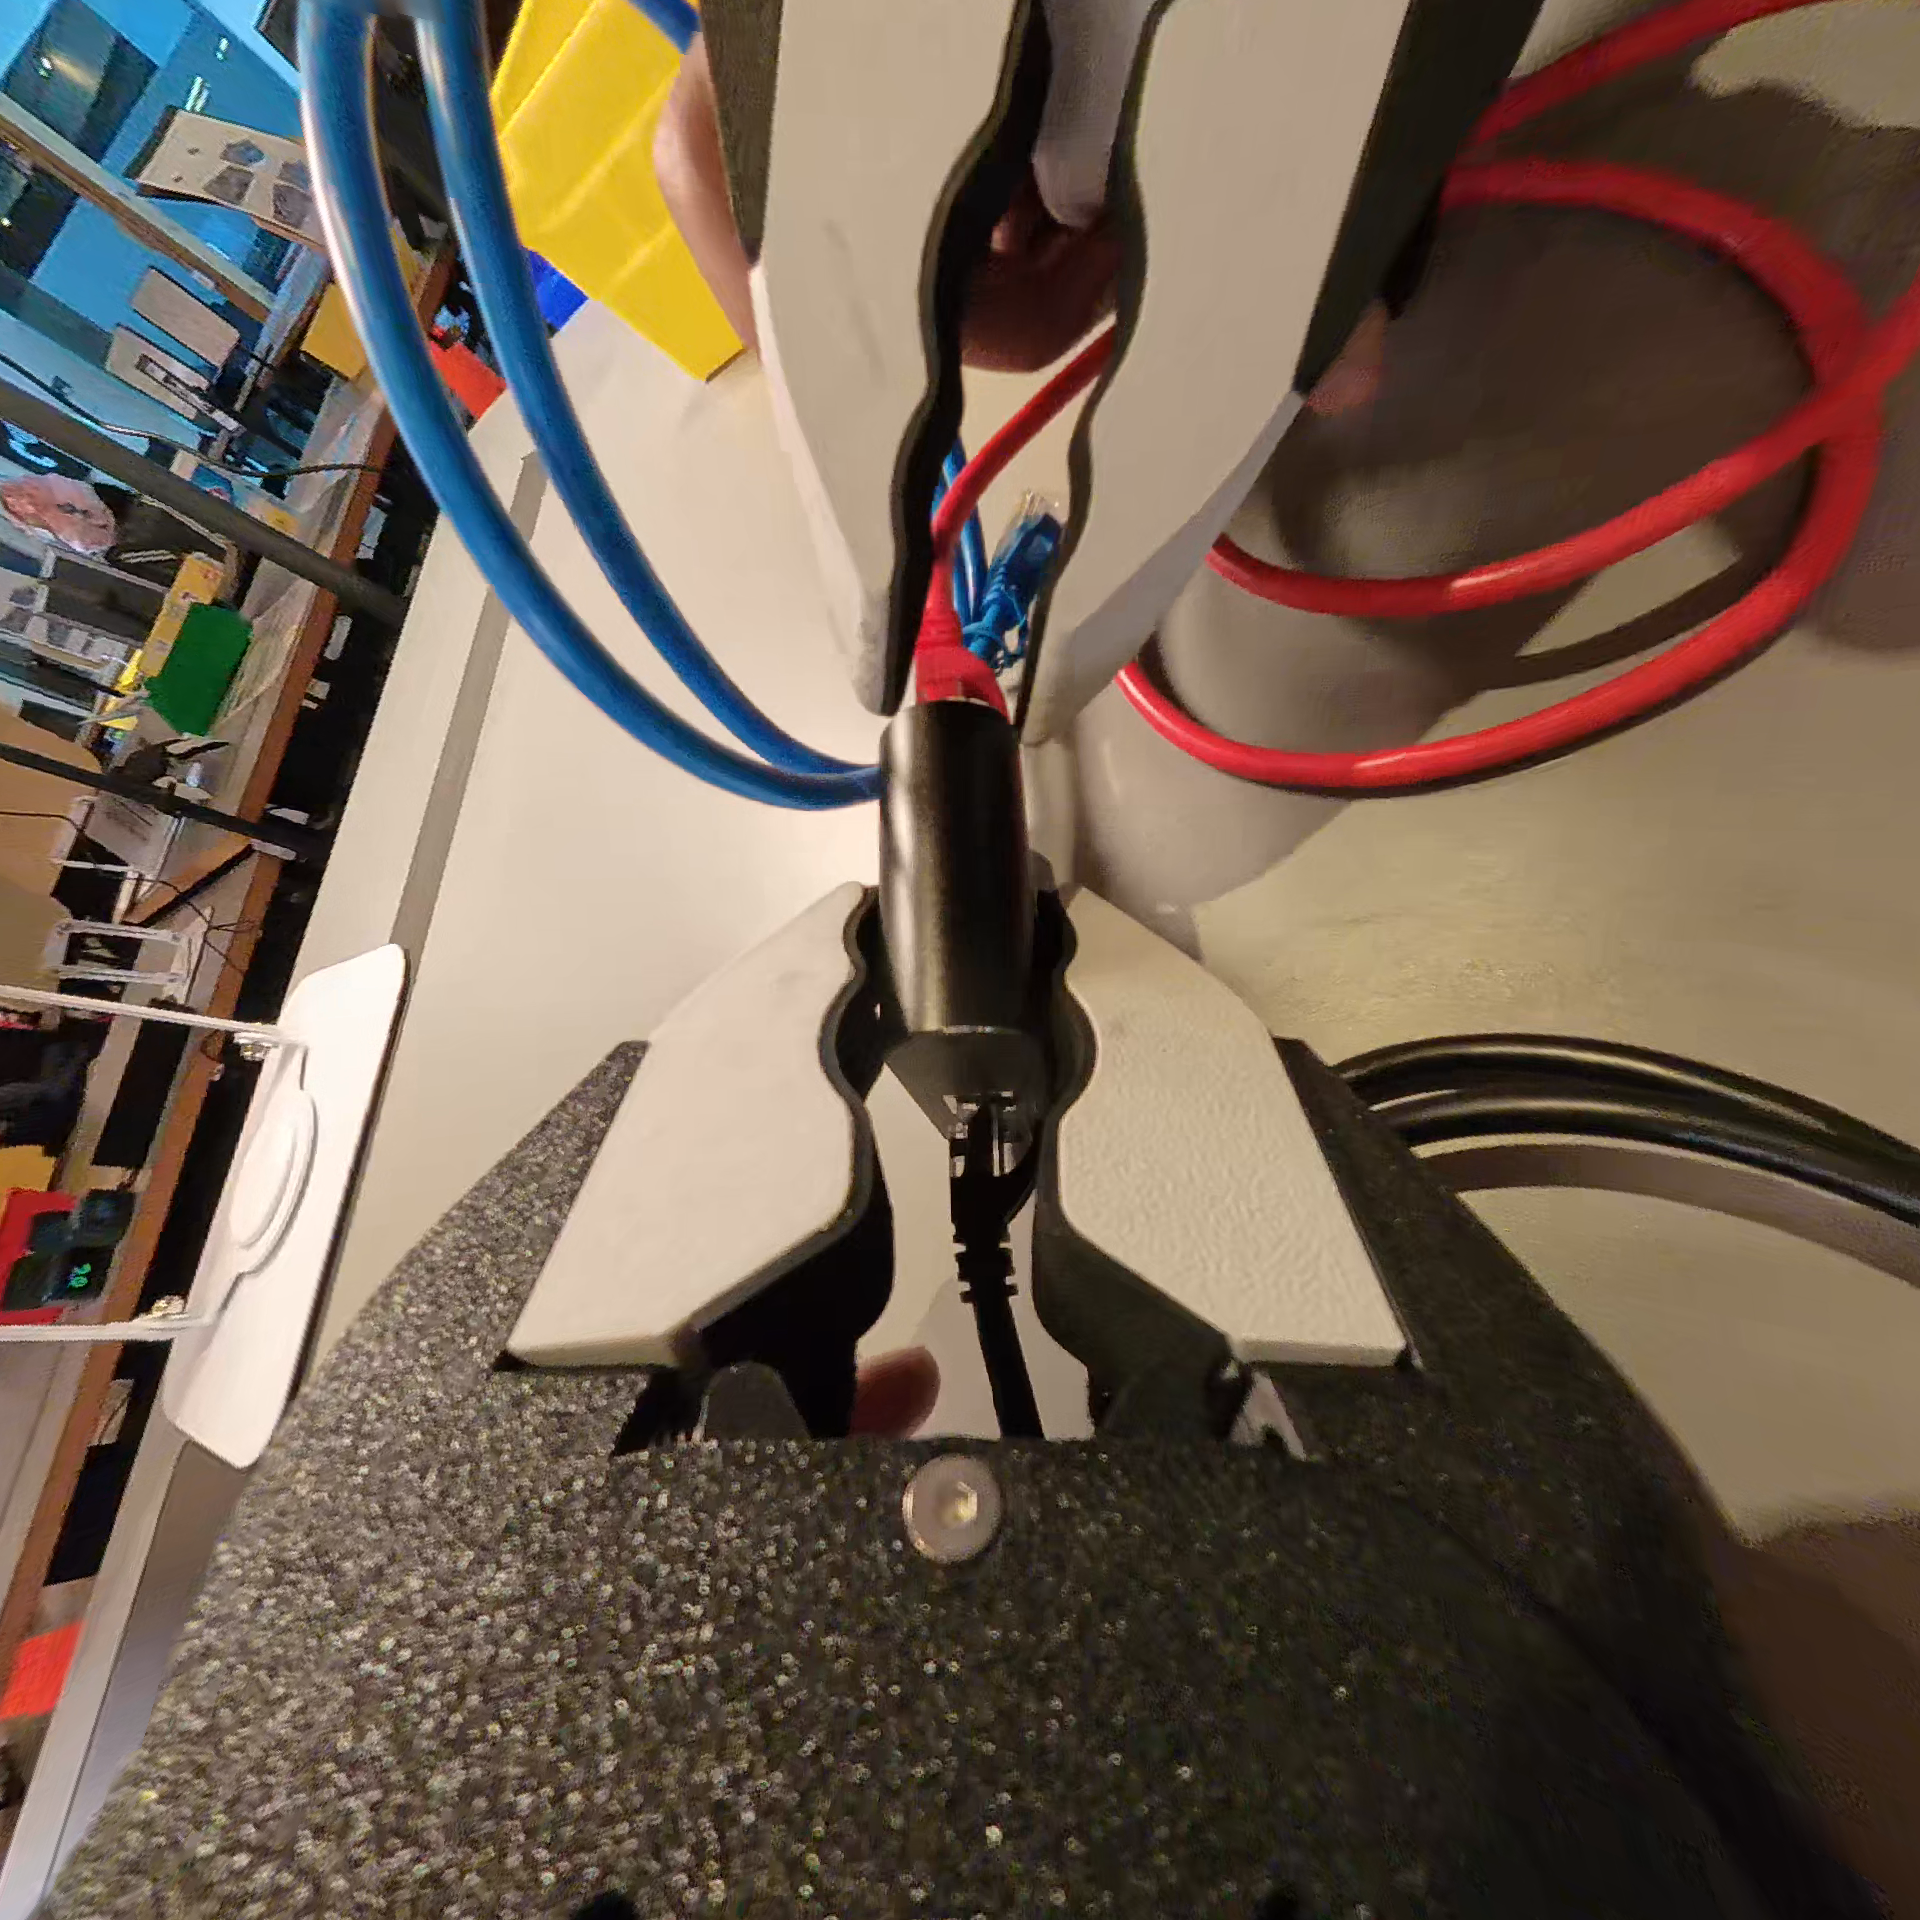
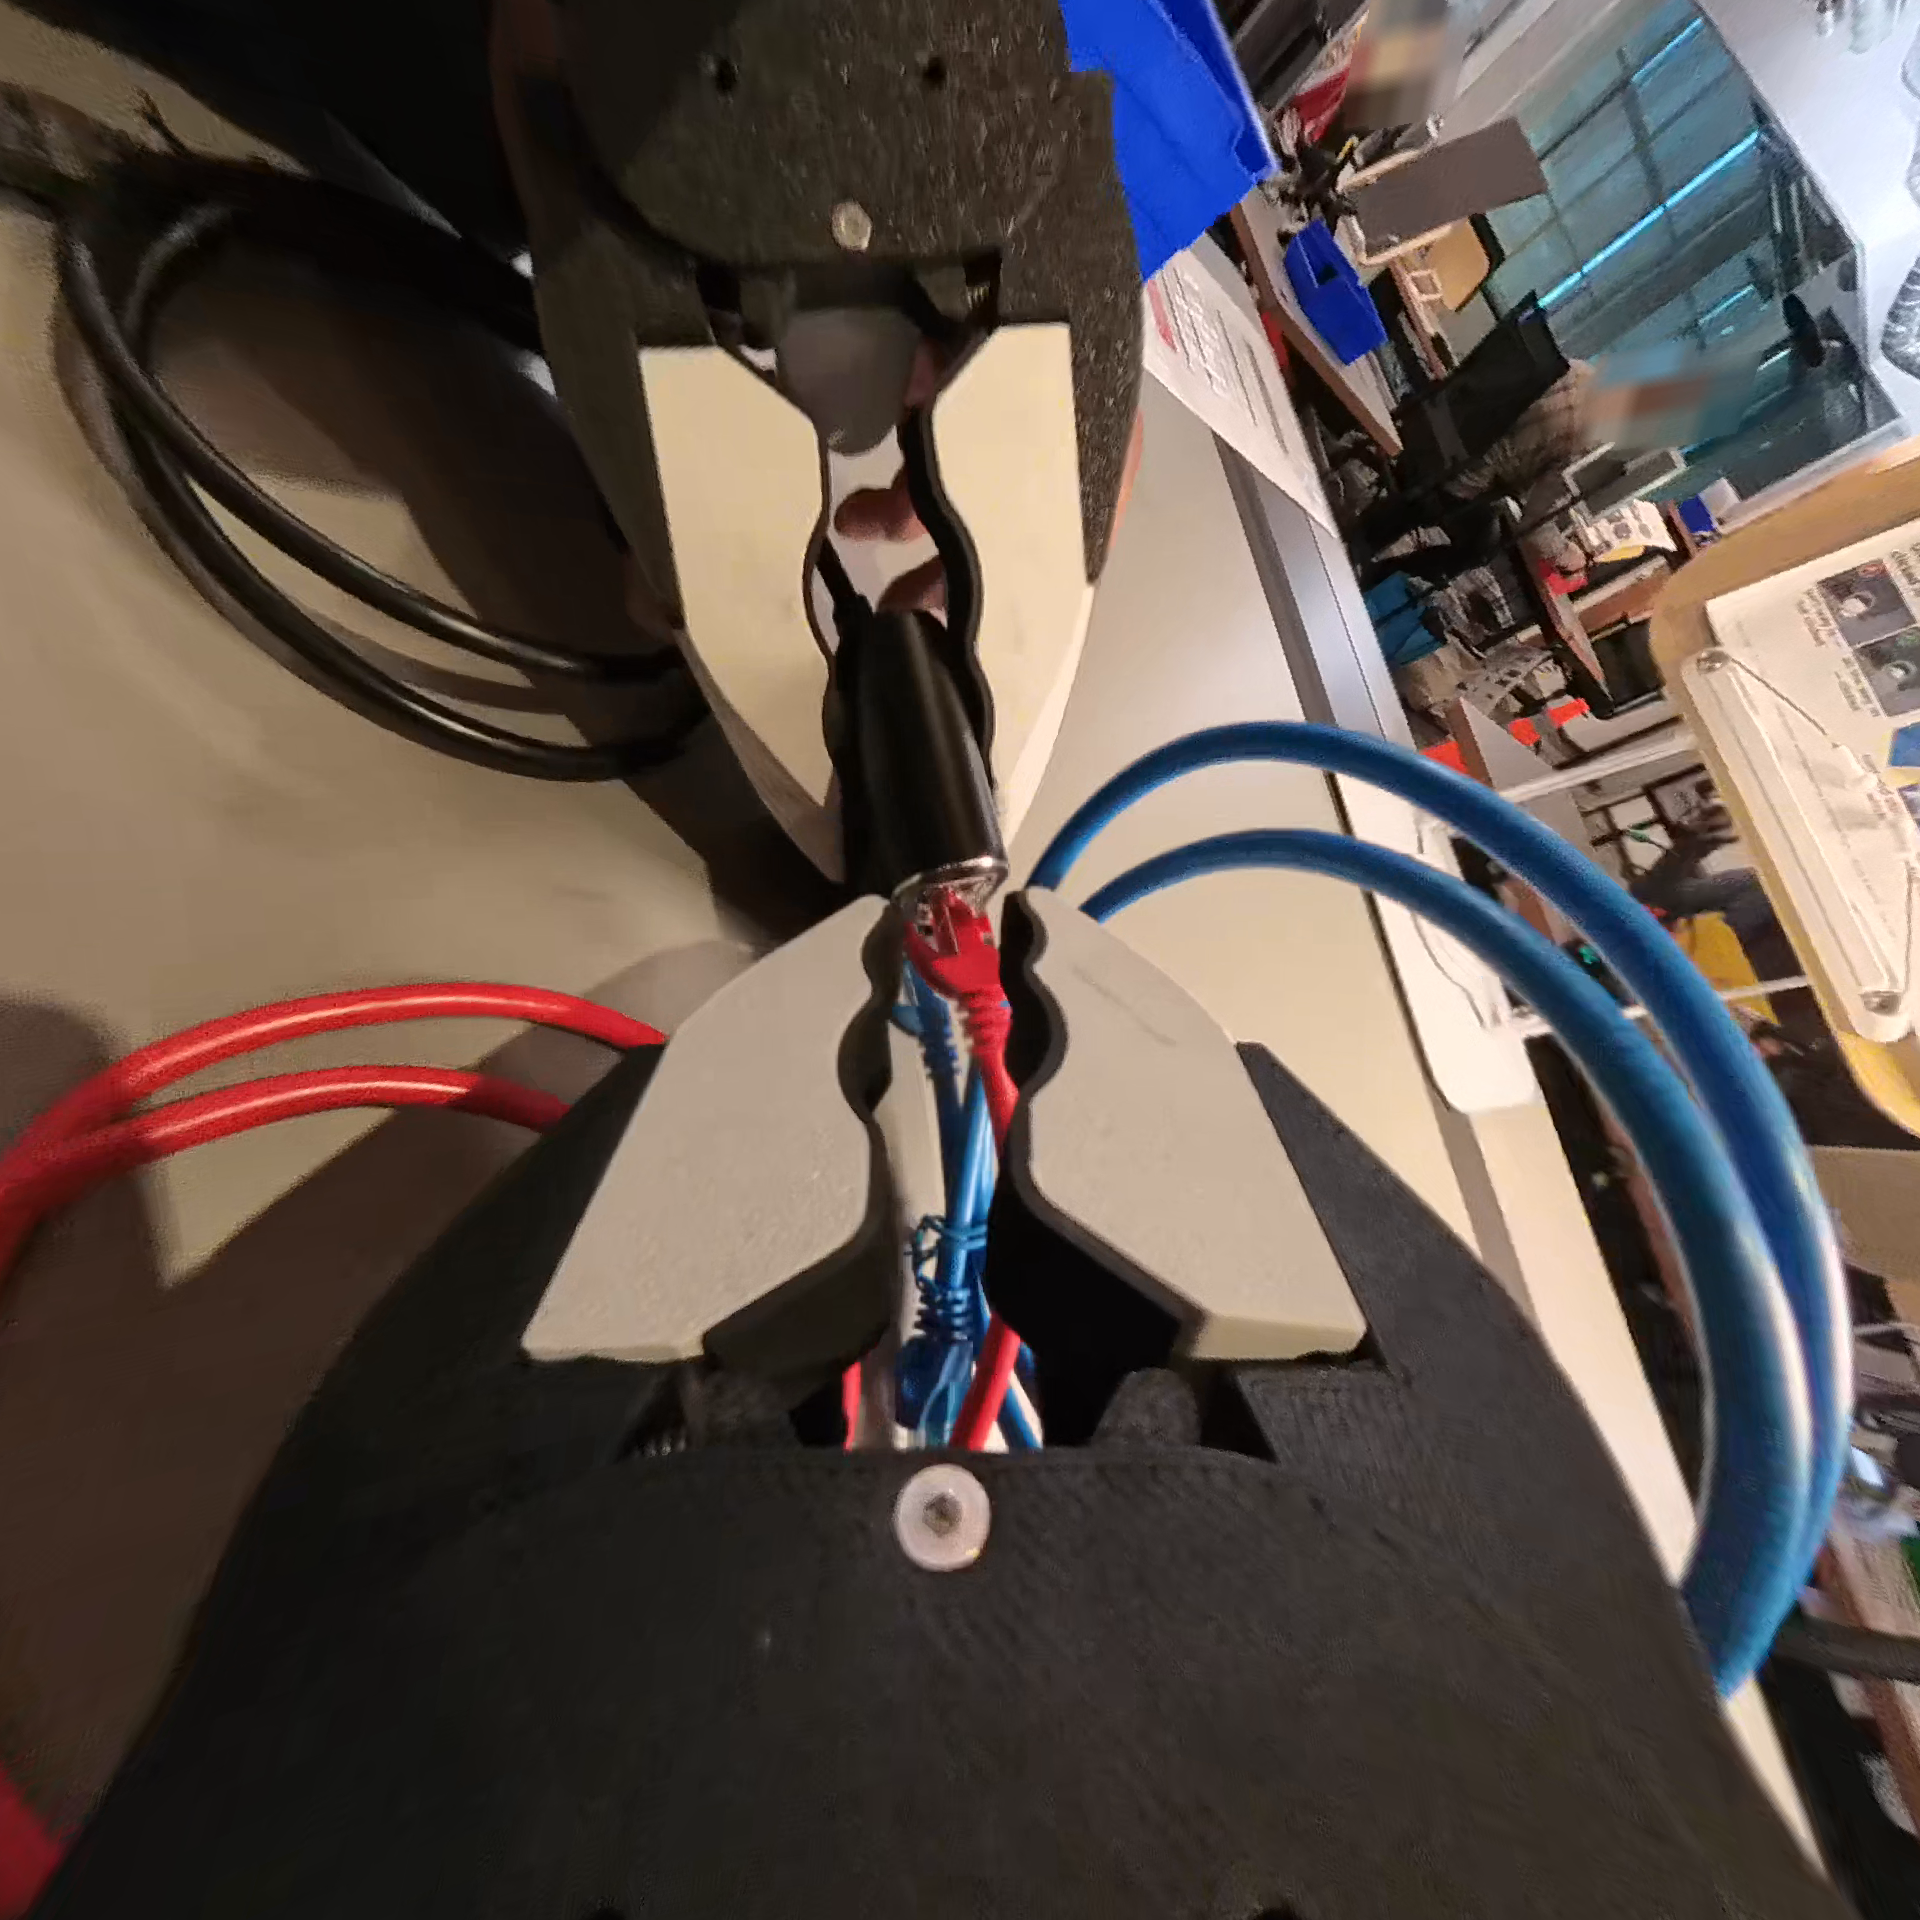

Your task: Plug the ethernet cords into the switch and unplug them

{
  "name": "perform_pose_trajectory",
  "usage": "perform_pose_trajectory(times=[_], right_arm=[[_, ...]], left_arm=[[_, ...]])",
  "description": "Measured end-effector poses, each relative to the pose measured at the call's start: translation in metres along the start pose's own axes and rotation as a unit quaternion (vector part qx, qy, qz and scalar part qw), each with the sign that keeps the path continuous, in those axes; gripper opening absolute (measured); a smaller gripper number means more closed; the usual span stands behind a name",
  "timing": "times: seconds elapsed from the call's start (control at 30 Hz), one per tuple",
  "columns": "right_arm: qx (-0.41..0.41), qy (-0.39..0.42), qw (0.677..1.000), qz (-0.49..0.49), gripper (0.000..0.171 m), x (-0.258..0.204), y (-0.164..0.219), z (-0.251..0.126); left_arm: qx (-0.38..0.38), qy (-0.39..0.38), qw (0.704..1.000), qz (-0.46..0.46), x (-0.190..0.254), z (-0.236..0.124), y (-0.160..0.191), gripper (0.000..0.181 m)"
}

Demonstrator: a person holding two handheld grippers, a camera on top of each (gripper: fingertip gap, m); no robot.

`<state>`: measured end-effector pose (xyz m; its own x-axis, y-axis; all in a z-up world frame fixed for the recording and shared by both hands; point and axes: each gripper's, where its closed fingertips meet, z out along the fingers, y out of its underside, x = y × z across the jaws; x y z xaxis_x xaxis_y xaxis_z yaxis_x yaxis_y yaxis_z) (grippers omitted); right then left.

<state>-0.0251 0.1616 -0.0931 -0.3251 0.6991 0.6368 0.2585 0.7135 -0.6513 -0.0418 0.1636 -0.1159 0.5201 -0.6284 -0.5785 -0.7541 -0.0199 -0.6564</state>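
1. In the left wrist view, the left tool (image 1: 961, 956) is clenched around a black cylindrical coupler (image 1: 956, 883), which is held between the two grey fingers (image 1: 727, 1143) near their tips.
2. A black cord (image 1: 1003, 1340) is plugged into the near end of the coupler and passes back between the fingers toward the tool body, at 6 o'clock.
3. The red plug (image 1: 951, 670) of a red cord (image 1: 1662, 582) is seated at the far end of the coupler, at 12 o'clock from it.
4. The right tool (image 1: 956, 696) is seen opposite, coming in from 12 o'clock, and its fingers are closed around the red plug.
5. In the right wrist view, the right tool (image 2: 951, 925) is grasping the red plug (image 2: 961, 961) just at the metal mouth of the coupler (image 2: 930, 769).
6. A bundle of blue cord (image 2: 951, 1247), tied with a wire twist, also lies between the right fingers, beside the red cord.
7. Loops of blue cord (image 2: 1558, 935) hang at 3 o'clock, and loops of red cord (image 2: 312, 1039) lie at 9 o'clock on the table (image 2: 312, 831).
8. Black cord coils (image 2: 260, 551) rest on the table at 10 o'clock.
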Motion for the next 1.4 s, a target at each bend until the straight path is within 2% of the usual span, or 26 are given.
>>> perform_pose_trajectory(times=[0.2, 0.37, 0.7, 1.03, 1.4], right_arm=[[-0.029, 0.009, 0.999, -0.023, 0.022, -0.001, 0.01, 0.005], [-0.016, 0.014, 1.0, -0.02, 0.024, 0.001, 0.006, 0.003], [-0.018, 0.022, 0.999, -0.028, 0.018, 0.0, 0.006, 0.005], [-0.035, 0.065, 0.997, -0.036, 0.016, 0.01, 0.007, 0.008], [-0.054, 0.092, 0.994, -0.001, 0.016, 0.021, 0.013, 0.011]], left_arm=[[0.009, -0.003, 1.0, 0.015, 0.001, 0.0, -0.001, 0.028], [0.015, -0.004, 1.0, 0.019, 0.001, 0.0, -0.002, 0.028], [0.02, -0.013, 0.999, 0.029, 0.0, -0.001, -0.002, 0.028], [0.021, -0.044, 0.998, 0.028, -0.007, 0.0, -0.003, 0.028], [-0.002, -0.09, 0.995, 0.047, -0.019, 0.003, -0.001, 0.028]])
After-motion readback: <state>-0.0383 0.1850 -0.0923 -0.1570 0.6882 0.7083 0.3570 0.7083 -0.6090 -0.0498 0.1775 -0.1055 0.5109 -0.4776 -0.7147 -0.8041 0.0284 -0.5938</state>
